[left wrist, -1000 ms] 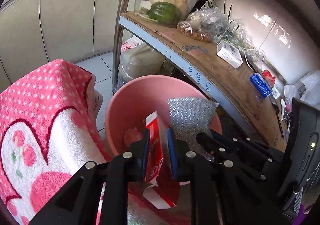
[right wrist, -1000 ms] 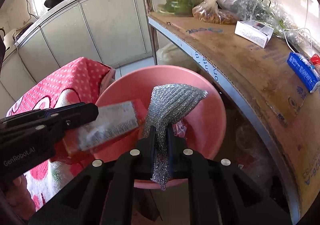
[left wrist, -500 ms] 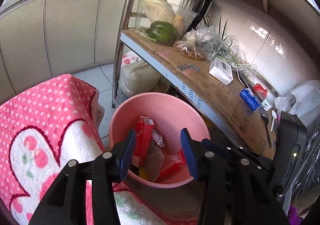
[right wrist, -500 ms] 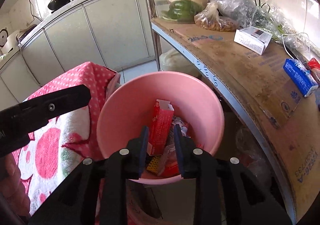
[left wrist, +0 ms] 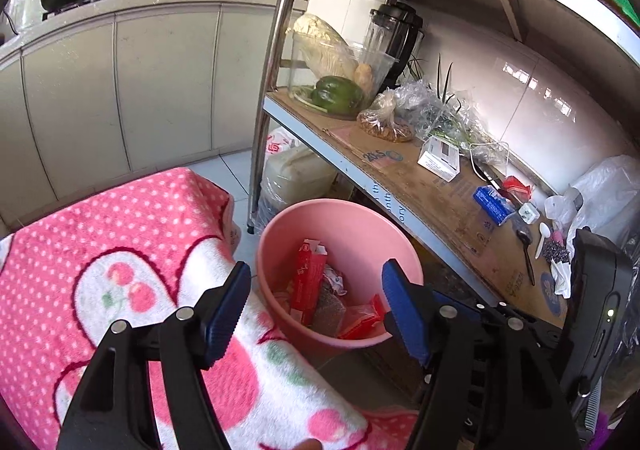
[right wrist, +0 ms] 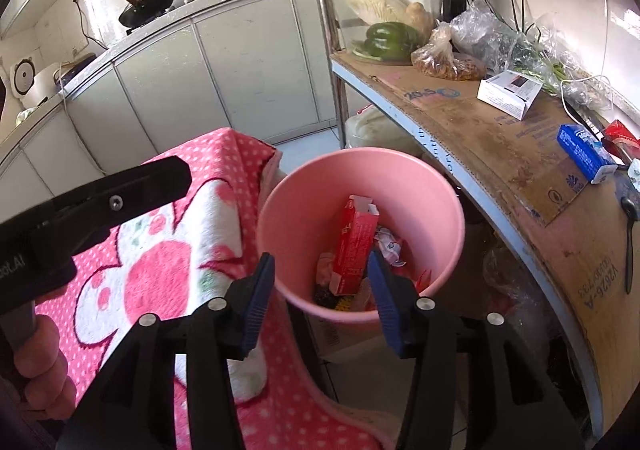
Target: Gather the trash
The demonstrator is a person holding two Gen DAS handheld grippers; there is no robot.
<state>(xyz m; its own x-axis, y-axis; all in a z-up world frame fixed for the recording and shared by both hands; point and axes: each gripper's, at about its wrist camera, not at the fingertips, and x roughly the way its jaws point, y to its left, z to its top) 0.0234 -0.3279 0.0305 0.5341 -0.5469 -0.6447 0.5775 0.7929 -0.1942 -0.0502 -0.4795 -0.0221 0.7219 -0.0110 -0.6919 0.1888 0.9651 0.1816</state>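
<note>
Fingers spread wide on both sides now, and both grip nothing. A second ago the left gripper (left wrist: 316, 306) pinched the red carton (left wrist: 307, 277) and the right gripper (right wrist: 320, 286) clamped the silver scouring pad (left wrist: 329, 304); both pieces now lie down in the pink bin (left wrist: 280, 234), straight ahead of and below the fingertips. Both grippers have pulled back above the rim, beside the pink blanket (left wrist: 120, 250). That drop looks done; my guess is more trash gets fetched next.
</note>
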